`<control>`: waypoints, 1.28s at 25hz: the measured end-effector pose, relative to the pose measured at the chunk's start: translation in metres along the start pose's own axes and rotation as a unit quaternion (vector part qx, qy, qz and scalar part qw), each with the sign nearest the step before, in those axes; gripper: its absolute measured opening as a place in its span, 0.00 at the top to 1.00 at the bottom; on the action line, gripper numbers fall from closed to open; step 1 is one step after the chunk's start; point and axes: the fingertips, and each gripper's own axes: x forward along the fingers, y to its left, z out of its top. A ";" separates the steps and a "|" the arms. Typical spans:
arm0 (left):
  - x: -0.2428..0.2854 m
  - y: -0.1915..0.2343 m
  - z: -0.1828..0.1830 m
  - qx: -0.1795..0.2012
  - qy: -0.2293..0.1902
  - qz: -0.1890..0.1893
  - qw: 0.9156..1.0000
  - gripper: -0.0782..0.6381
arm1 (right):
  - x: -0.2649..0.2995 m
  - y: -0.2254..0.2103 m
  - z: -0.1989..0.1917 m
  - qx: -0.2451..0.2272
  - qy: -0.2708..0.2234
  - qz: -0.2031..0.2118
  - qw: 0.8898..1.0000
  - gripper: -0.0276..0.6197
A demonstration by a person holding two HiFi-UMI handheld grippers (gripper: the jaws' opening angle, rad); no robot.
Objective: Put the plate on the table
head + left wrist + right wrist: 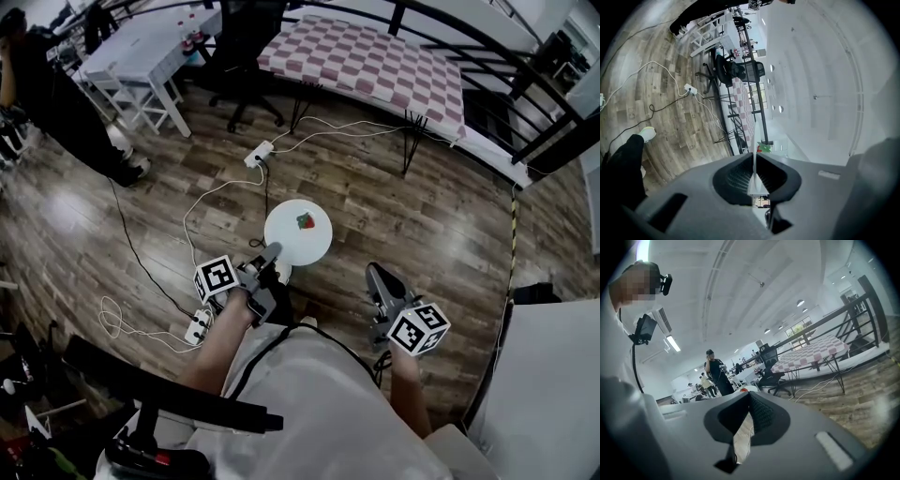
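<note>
**Plate.** The plate (pixel 292 241) is not on the table (pixel 366 61). It is held level over the floor (pixel 422 206), well short of the table's near edge. A small red and green item (pixel 306 221) lies on the half of the plate nearer the table.

**Left gripper.** The left gripper (pixel 275 251) pinches the plate by the rim farthest from the table. Its own view shows the plate edge-on between the pads, both of which bear on it.

**Right gripper.** The right gripper (pixel 373 269) is no nearer the table than the left one, and it is apart from the plate. Its view shows the tips pressed together with nothing between them. It points roughly toward the table.

**Surroundings.**
- A chair (pixel 246 42) stands just beside the table's left end.
- A white table (pixel 155 42) is further left of the chair.
- A person in black (pixel 52 94) stands past the white table, well apart from the checked one.
- A power strip (pixel 259 154) with white cables lies on the floor between the table and the plate.
</note>
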 end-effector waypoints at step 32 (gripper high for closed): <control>0.151 -0.004 0.268 0.000 0.043 0.001 0.999 0.86 | 0.268 -0.053 0.120 -0.001 -0.017 -0.036 0.999 0.95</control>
